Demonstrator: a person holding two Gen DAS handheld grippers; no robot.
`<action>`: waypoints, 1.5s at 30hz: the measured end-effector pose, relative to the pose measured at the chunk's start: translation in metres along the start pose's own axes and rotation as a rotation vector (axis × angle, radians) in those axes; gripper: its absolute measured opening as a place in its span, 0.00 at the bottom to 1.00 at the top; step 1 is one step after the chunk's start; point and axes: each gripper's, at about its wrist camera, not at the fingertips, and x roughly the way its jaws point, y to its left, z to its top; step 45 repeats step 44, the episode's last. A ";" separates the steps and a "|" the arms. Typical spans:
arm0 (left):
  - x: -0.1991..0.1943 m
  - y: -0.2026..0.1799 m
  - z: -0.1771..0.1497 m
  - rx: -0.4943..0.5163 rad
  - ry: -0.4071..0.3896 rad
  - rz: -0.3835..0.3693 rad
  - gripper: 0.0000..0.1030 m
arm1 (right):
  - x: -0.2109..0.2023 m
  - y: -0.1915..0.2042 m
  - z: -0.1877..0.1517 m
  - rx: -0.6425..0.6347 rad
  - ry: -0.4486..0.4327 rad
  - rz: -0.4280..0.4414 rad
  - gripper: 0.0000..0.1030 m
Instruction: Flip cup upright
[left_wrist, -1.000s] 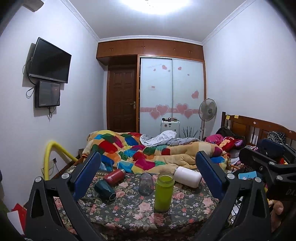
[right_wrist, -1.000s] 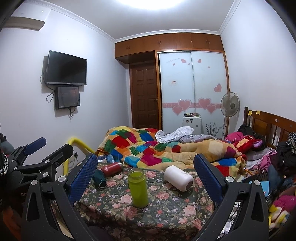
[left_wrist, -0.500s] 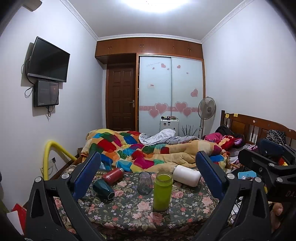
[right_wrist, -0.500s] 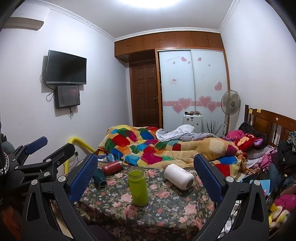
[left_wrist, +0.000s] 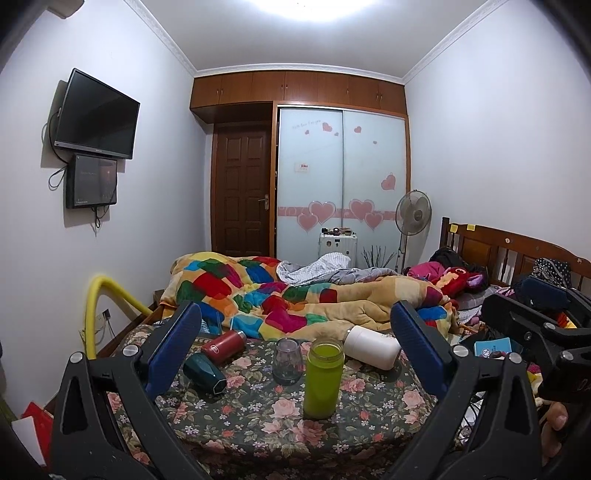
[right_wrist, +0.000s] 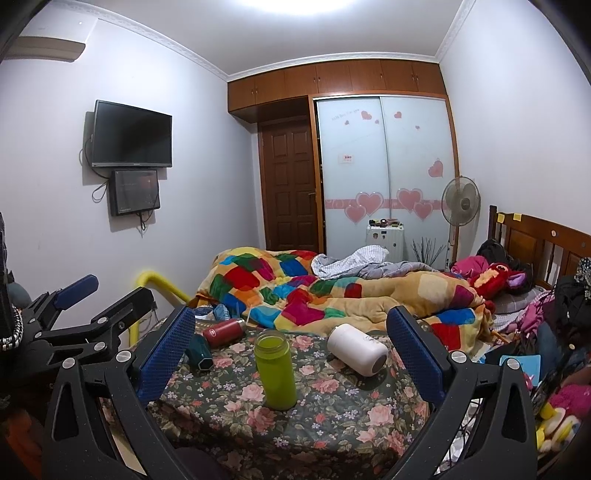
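Note:
A floral-clothed table (left_wrist: 258, 417) holds several cups. A green cup (left_wrist: 322, 376) (right_wrist: 275, 369) stands upright in the middle. A white cup (left_wrist: 373, 347) (right_wrist: 356, 349), a red cup (left_wrist: 223, 341) (right_wrist: 223, 332) and a dark teal cup (left_wrist: 205, 372) (right_wrist: 199, 354) lie on their sides. A clear glass (left_wrist: 287, 360) stands behind the green cup, hidden in the right wrist view. My left gripper (left_wrist: 295, 347) is open and empty, short of the table. My right gripper (right_wrist: 291, 350) is open and empty, framing the green and white cups.
A bed with a patchwork quilt (left_wrist: 295, 291) lies right behind the table. A yellow pipe (left_wrist: 107, 299) rises at the left. Clutter and a blue box (left_wrist: 493, 347) sit to the right of the table. A fan (left_wrist: 413, 216) stands by the wardrobe.
Both views have drifted slightly; the table sits a little lower and nearer in the frames. Both grippers stay open and the cups have not moved.

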 end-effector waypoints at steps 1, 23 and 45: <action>0.000 0.000 0.000 0.001 0.000 0.000 1.00 | 0.000 0.000 0.000 0.000 0.000 0.000 1.00; -0.001 -0.004 0.000 -0.002 -0.003 -0.006 1.00 | -0.001 0.000 0.000 0.002 -0.002 -0.003 1.00; 0.003 0.005 -0.002 -0.032 0.008 -0.021 1.00 | 0.004 0.000 0.005 0.002 0.018 -0.012 1.00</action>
